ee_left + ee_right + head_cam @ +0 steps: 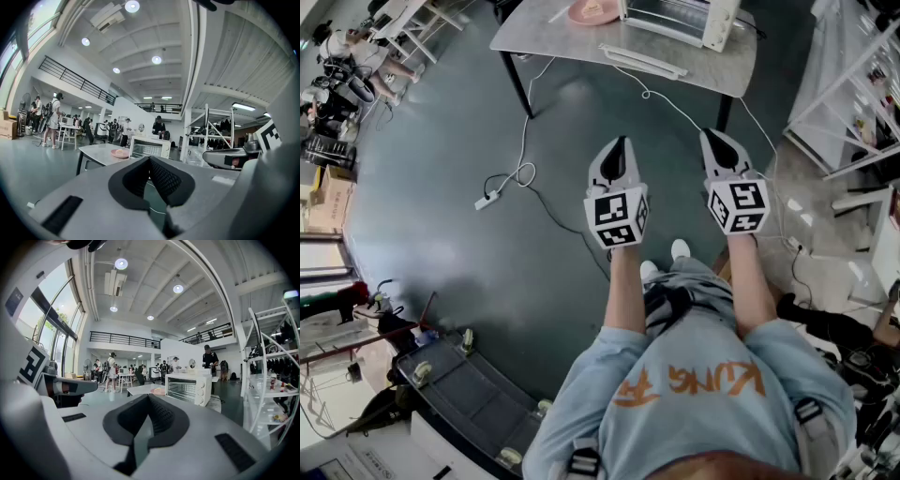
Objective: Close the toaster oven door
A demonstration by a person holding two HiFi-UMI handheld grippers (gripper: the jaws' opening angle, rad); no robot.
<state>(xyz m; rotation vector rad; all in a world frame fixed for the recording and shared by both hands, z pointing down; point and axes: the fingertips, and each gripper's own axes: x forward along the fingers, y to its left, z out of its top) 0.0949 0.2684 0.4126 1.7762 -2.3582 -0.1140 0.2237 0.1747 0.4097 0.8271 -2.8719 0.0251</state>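
Note:
The white toaster oven (680, 19) stands on a grey table (553, 42) at the top of the head view, its door (642, 59) folded down toward the table's front edge. It also shows far ahead as the toaster oven (149, 147) in the left gripper view and the toaster oven (187, 387) in the right gripper view. My left gripper (620, 142) and right gripper (712, 136) hang side by side over the floor, well short of the table. Both are shut with nothing in them, as the left gripper (150, 159) and right gripper (149, 397) show close up.
A pink plate (591, 11) sits left of the oven. A white cable runs from the table to a power strip (487, 200) on the grey floor. White shelving (853, 94) stands at the right, a dark cart (459, 384) at the lower left. People (49, 117) stand far off.

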